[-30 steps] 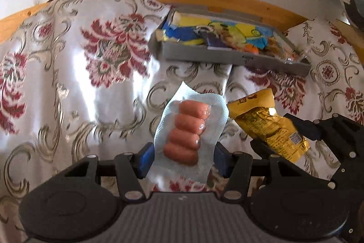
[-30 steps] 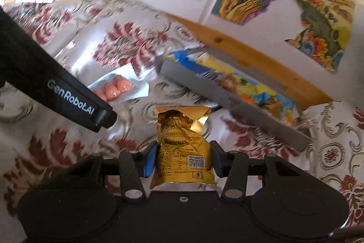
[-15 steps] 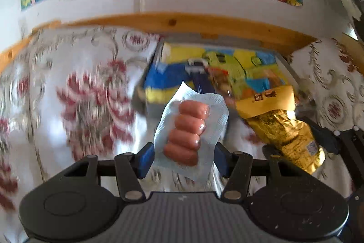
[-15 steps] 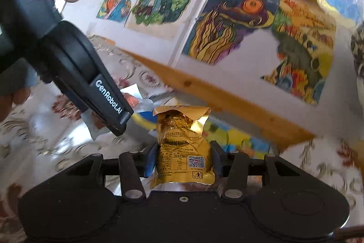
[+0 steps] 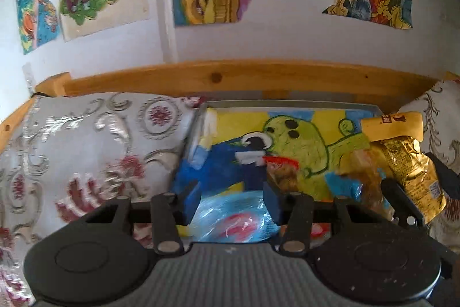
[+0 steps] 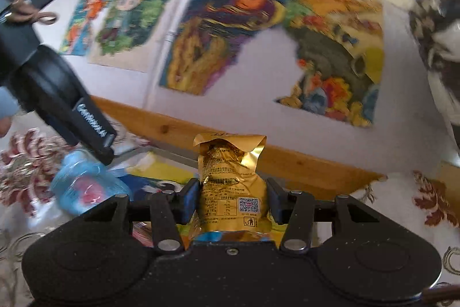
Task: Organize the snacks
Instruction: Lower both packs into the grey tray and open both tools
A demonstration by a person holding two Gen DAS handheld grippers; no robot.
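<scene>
Left gripper (image 5: 231, 199): its blue fingers (image 5: 192, 202) stand apart with nothing clamped between them, poised above the tray.
Sausage pack (image 5: 238, 223): a clear bluish pack with pink sausages inside, blurred, lying just below and between the parted left fingers, over the near part of the tray; whether it rests on the contents cannot be told.
Right gripper (image 6: 233, 199): its fingers (image 6: 189, 200) are clamped on the lower half of the gold packet.
Gold packet (image 6: 230, 180): upright in the right fingers, crimped top up, code label facing the camera, held over the tray's right end.
Tray (image 5: 287, 104): grey and shallow, on the flowered cloth (image 5: 86, 140) against a wooden rail (image 5: 230, 79), holding colourful snack wrappers.
Wall (image 5: 287, 33): white, hung with bright drawings.
</scene>
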